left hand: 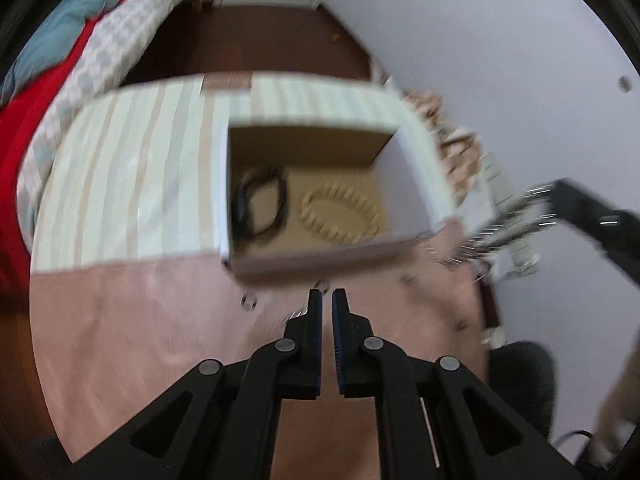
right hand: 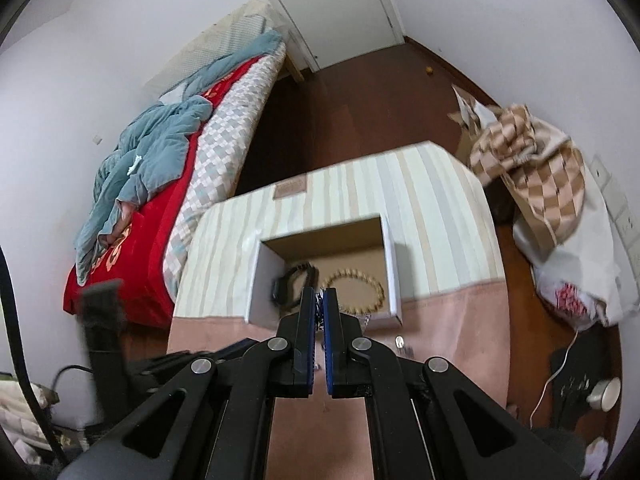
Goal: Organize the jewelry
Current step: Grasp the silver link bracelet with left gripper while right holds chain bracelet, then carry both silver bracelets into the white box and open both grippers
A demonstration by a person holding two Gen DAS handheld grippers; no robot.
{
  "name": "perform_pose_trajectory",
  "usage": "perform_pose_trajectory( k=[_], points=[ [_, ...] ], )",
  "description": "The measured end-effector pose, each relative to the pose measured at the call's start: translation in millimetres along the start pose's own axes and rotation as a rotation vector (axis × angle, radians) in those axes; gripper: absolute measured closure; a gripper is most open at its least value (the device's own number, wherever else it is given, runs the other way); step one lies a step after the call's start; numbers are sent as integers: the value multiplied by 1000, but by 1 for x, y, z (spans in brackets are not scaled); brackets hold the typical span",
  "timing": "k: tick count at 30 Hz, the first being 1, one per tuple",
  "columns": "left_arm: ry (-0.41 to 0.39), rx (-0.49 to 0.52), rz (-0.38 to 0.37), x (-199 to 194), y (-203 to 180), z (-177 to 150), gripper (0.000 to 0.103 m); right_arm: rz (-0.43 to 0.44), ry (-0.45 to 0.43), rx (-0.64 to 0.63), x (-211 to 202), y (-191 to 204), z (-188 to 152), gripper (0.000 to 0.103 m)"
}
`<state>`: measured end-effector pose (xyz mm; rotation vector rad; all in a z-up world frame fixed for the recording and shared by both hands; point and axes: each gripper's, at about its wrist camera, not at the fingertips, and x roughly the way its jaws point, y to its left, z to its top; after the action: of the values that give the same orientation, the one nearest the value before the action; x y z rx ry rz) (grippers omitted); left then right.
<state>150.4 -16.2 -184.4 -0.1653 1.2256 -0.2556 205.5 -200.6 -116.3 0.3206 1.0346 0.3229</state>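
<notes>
An open cardboard box point(left hand: 420, 176) stands on the cloth-covered table point(left hand: 120, 320); it also shows in the right wrist view point(right hand: 394, 280). Inside lie a black watch point(left hand: 262, 204) point(right hand: 292, 284) and a wooden bead bracelet point(left hand: 338, 216) point(right hand: 356, 288). My left gripper point(left hand: 327, 300) is shut and empty, just short of the box's near wall. My right gripper point(right hand: 319, 304) is shut on a silvery chain point(right hand: 319, 312) over the box's near edge; in the left wrist view it appears at the right with the blurred chain point(left hand: 504, 228) hanging. A small ring point(left hand: 249, 301) point(right hand: 399, 341) lies on the pink cloth.
A bed point(right hand: 160, 200) with red and blue bedding stands left of the table. A checked cloth point(right hand: 532, 168) and bags point(right hand: 572, 264) lie on the floor to the right. A white door point(right hand: 332, 8) is at the back. Both views are motion-blurred.
</notes>
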Motion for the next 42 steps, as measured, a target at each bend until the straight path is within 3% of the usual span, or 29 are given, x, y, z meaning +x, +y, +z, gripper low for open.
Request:
perform_pose_trajectory(
  k=[6,10,12,14,19,22,23,25,27,34,42],
  points=[
    [102,-9,54,56,0,-20,97,-35,43,58,8,-26,-40,99],
    [90,7,72,70,-3,-27,96,-61,73,98,16,-45,-61,99],
    [65,17,71,68,-7,-28,82,-65,87,113,19,-52,-68,99],
    [49,14,68,65,-7,-29,34,-69,100,124,22,-58,-74,99],
    [24,39,133,63,-10,-30,33,-74,104,140,27,-67,-77,99],
    [25,52,164,70,-11,-28,35,-75,103,141,29,-67,-75,99],
    [28,68,172,73,-13,-29,41,-77,104,141,28,-68,-75,99],
    [20,122,206,76,-21,-32,62,-78,106,143,29,-68,-74,99],
    [11,169,208,76,-27,-35,93,-86,108,145,31,-69,-74,99],
    [-7,106,97,50,-18,-28,100,-78,91,148,24,-67,-70,99],
    [-152,114,-20,-37,-29,7,100,-27,32,120,1,-49,-44,99]
  ],
)
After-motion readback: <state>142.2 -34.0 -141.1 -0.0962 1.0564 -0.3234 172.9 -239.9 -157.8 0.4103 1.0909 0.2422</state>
